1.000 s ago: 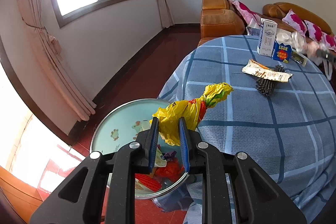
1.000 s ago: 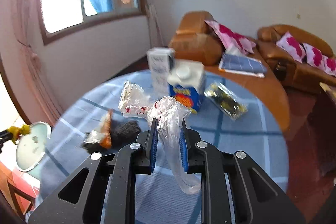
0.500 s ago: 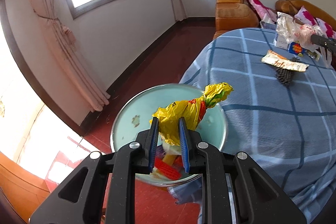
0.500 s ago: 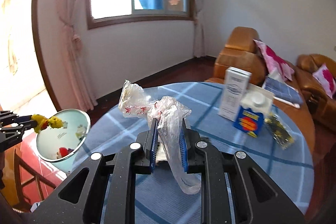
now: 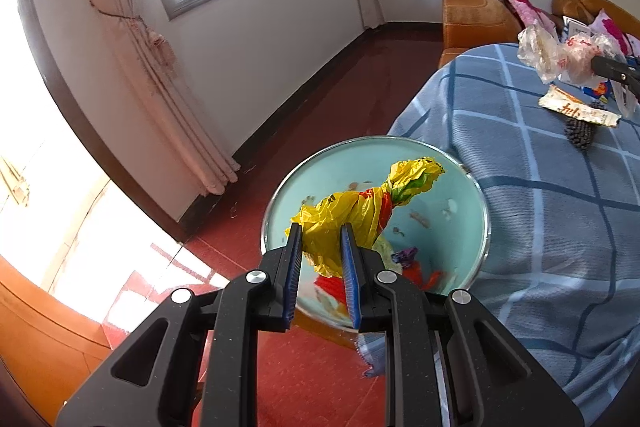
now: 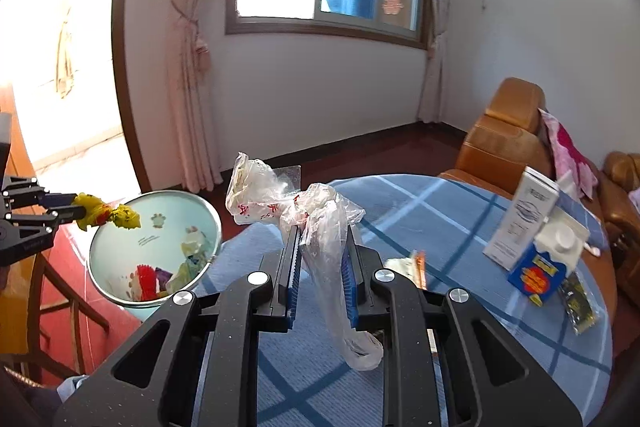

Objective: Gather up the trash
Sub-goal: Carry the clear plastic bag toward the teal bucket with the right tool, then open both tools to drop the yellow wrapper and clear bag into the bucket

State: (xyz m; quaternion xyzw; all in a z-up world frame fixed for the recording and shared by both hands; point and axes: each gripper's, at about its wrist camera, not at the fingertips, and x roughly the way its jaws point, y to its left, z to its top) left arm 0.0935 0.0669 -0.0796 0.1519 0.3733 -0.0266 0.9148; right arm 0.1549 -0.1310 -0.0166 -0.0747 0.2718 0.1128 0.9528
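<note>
The left gripper (image 5: 320,247) is clamped on a crumpled yellow wrapper (image 5: 360,207), held directly above the open mouth of the trash bin (image 5: 476,203); the wrapper's twisted tip reaches out over the bin's pale green interior; it touches neither rim nor contents. The bin stands on the red floor just beside the edge of the table (image 5: 560,227), which is draped in a blue checked cloth; coloured scraps already lie at the bin's bottom. The right gripper (image 6: 320,251) is closed on a clear plastic bag (image 6: 304,215) with red print, held above the table on the side nearest the bin; one end of the bag droops below the fingers. On the table, farther from the bin, lie a snack wrapper (image 5: 576,109) partly over a dark beaded object (image 5: 580,135); beyond them stand a white carton (image 6: 520,223) and a blue juice carton (image 6: 548,263), touching each other; a small dark packet (image 6: 578,303) lies just beside the blue one.
</note>
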